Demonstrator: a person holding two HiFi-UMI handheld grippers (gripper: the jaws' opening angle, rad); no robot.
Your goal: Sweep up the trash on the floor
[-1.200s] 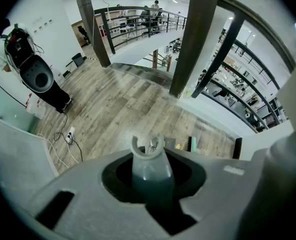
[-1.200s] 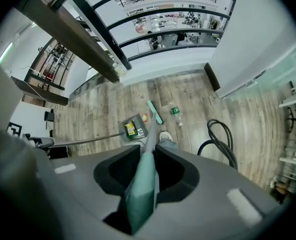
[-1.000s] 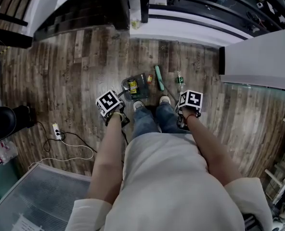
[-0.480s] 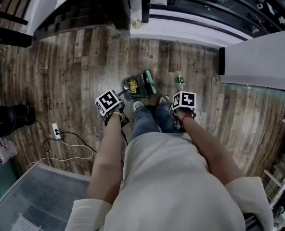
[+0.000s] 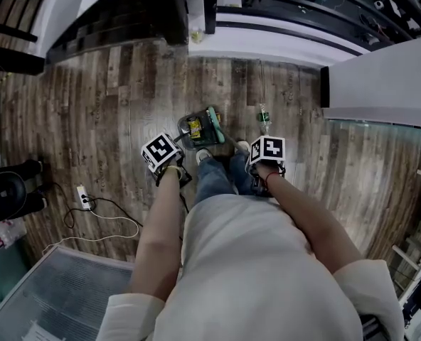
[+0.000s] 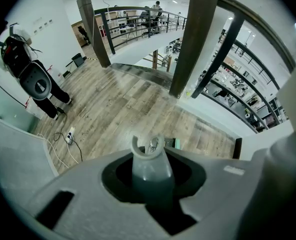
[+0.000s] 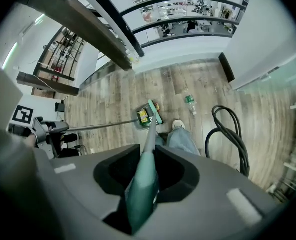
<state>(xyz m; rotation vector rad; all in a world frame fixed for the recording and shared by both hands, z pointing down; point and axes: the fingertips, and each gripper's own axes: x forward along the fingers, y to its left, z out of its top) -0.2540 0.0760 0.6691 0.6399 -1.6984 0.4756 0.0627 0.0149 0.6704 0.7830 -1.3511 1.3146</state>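
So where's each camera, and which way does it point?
Head view: on the person's head, facing steeply down; arms, legs, left gripper, right gripper show.
Left gripper view: on that gripper, along jaws shut on the dustpan handle; no body.
Right gripper view: on that gripper, down the broom handle; leg, shoe show.
Head, right gripper views share dustpan, bottle.

- The broom (image 5: 214,123) has a teal grip and a thin grey shaft that slants down to a narrow teal head resting on the wooden floor, right at the edge of the dustpan.
- The dustpan (image 5: 189,142) is a dark pan lying flat on the floor, its long thin handle (image 7: 98,126) rising away to the left.
- A yellow can (image 5: 194,127) lies inside the pan.
- A green bottle (image 5: 263,118) lies on its side on the floor, right of the broom head and apart from the pan.
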